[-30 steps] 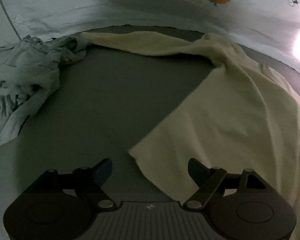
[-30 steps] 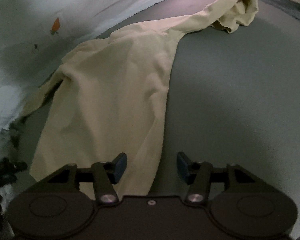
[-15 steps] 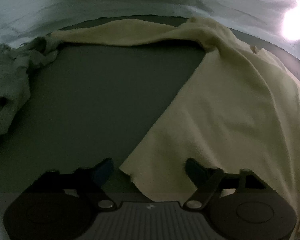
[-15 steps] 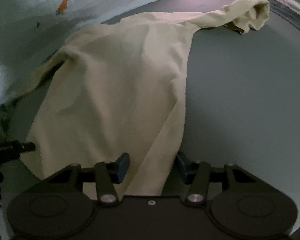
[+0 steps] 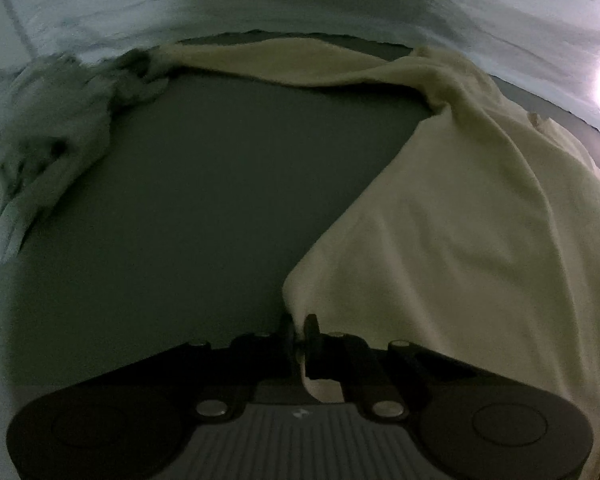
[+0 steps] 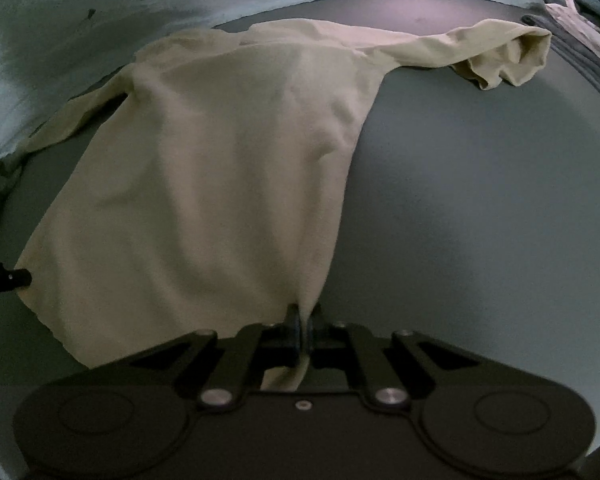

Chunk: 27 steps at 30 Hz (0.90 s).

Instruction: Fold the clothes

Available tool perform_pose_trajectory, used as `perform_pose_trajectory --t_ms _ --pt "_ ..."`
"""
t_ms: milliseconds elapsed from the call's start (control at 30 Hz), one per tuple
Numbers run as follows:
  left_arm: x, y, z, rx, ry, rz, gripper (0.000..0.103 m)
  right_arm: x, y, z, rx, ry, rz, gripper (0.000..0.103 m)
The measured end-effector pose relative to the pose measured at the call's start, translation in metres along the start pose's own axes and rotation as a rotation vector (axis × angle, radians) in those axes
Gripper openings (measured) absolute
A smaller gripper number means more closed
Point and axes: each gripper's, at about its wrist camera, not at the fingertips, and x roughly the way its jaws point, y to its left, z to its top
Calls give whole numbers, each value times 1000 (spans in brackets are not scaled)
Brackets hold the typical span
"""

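The pale yellow long-sleeved knit shirt [image 6: 220, 184] lay spread on the dark grey flat work surface [image 6: 480, 220], its body filling the centre and left of the right wrist view and running away from the camera toward the top of the frame. One sleeve stretched to the upper right, ending in a rumpled cuff; the other trailed off to the left edge.

The right gripper [image 6: 302, 322] had its jaws pinched together on the near hem corner of the shirt, at the lower centre of its frame, with a fold of cloth hanging down between the fingers. The left gripper [image 5: 299, 330] was likewise clamped on the opposite hem corner, at the lower centre of the left wrist view, where the shirt rose to the right and upper right. Its dark tip also showed at the left edge of the right wrist view, touching that same corner.

So the shirt's long axis ran from the held hem straight away toward the collar, and both hands sat at the near end, one on each corner. Judging from this, the hem looked ready to be lifted and carried forward over the body.

A crumpled grey-green garment [image 5: 48, 136] sat at the left of the left view, touching the shirt's far sleeve. Folded blue-grey and white cloths [image 6: 580, 28] lay at the upper right of the right view, well clear.
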Motion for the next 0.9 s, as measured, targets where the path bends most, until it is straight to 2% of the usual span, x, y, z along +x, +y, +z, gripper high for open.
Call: perform_pose_trajectory --t_ms 267,733,900 --pt "-23 -5 -35 -93 -4 37 5 -9 -11 5 -131 17 22 3" --pt "-59 -25 -90 -226 -20 79 5 -18 -42 6 -231 28 77 3" --pt "-74 -33 -114 -266 -3 86 5 -24 -57 1 -259 29 79 3"
